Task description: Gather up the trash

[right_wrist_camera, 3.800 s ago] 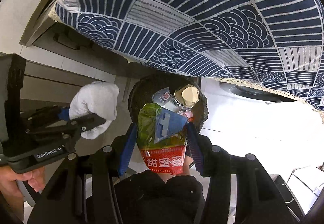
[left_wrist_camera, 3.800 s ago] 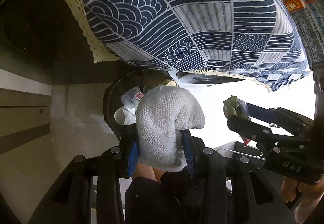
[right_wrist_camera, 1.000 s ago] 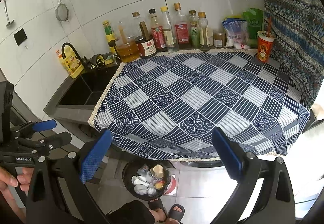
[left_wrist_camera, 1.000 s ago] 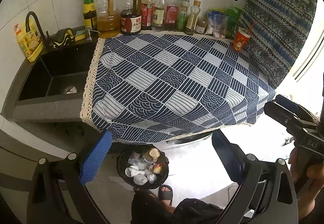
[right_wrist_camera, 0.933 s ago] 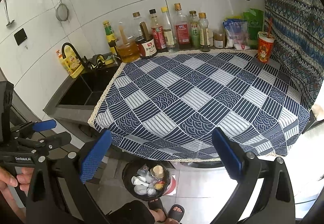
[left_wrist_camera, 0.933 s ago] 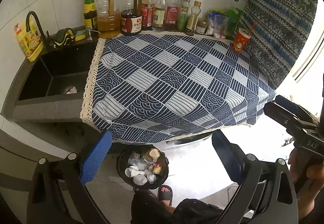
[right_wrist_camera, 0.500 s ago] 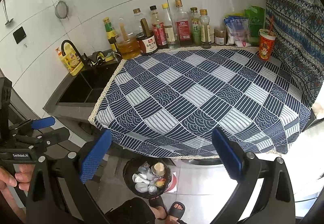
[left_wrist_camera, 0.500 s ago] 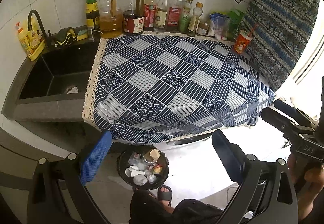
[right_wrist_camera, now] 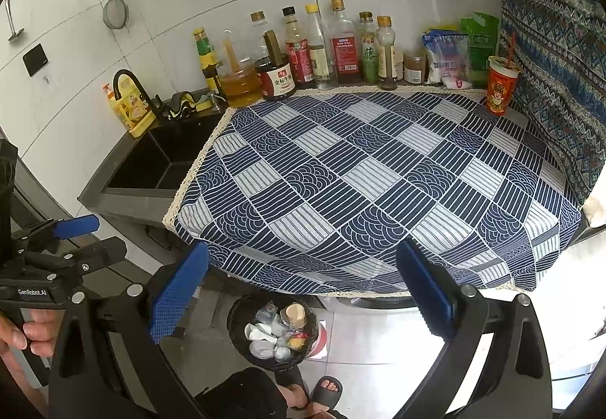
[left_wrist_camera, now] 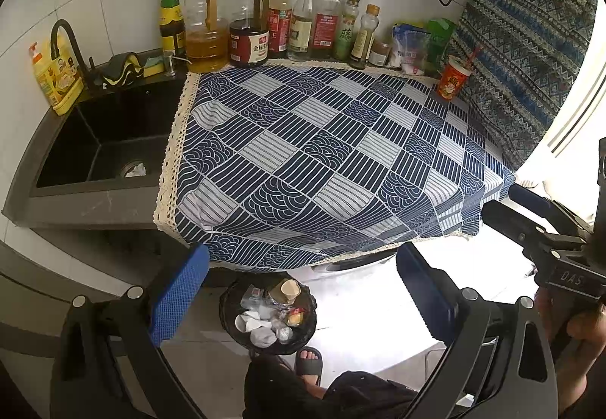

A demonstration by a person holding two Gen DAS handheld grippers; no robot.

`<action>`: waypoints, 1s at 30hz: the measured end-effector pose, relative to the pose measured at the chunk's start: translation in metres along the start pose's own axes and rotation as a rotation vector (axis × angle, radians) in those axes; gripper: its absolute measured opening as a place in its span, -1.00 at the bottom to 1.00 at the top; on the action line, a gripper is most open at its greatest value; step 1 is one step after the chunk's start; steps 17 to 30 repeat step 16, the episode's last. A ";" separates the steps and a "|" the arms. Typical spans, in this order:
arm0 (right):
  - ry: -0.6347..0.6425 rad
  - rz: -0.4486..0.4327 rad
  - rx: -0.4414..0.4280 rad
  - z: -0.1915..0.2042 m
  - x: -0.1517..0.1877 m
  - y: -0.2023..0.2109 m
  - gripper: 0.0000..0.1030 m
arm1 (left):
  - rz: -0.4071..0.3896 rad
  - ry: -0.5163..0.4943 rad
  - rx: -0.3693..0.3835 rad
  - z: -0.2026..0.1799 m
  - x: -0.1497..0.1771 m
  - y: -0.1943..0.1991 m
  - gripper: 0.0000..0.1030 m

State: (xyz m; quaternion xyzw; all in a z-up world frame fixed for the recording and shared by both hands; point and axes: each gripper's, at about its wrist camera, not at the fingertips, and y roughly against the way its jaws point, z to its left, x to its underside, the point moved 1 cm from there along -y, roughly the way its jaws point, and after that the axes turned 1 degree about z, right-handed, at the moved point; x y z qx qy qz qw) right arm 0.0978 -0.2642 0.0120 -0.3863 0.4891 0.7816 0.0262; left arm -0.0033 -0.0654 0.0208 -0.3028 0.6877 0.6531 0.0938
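Observation:
A round black trash bin (left_wrist_camera: 227,309) stands on the floor below the counter edge, holding crumpled tissue, wrappers and a paper cup; it also shows in the right wrist view (right_wrist_camera: 236,316). My left gripper (left_wrist_camera: 303,290) is open and empty, high above the bin. My right gripper (right_wrist_camera: 303,290) is open and empty too, also above the bin. Each gripper shows from the side in the other's view: the right one (left_wrist_camera: 530,214) and the left one (right_wrist_camera: 79,241). A red paper cup (right_wrist_camera: 500,86) with a straw stands at the counter's back right.
A blue patterned cloth (right_wrist_camera: 371,184) covers the counter. Sauce and oil bottles (right_wrist_camera: 318,52) line the back wall, with bags (right_wrist_camera: 447,55) beside them. A black sink (left_wrist_camera: 106,142) lies to the left, something white in its drain. My sandalled feet (right_wrist_camera: 329,388) stand by the bin.
Since 3.8 s ago both grippers let go of the white cloth wad and the green snack bag, opened and rose from the bin. Over the last second they drifted slightly.

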 end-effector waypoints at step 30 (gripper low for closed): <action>-0.001 0.010 -0.005 -0.005 0.000 -0.005 0.91 | -0.001 0.005 0.004 0.001 -0.004 -0.003 0.87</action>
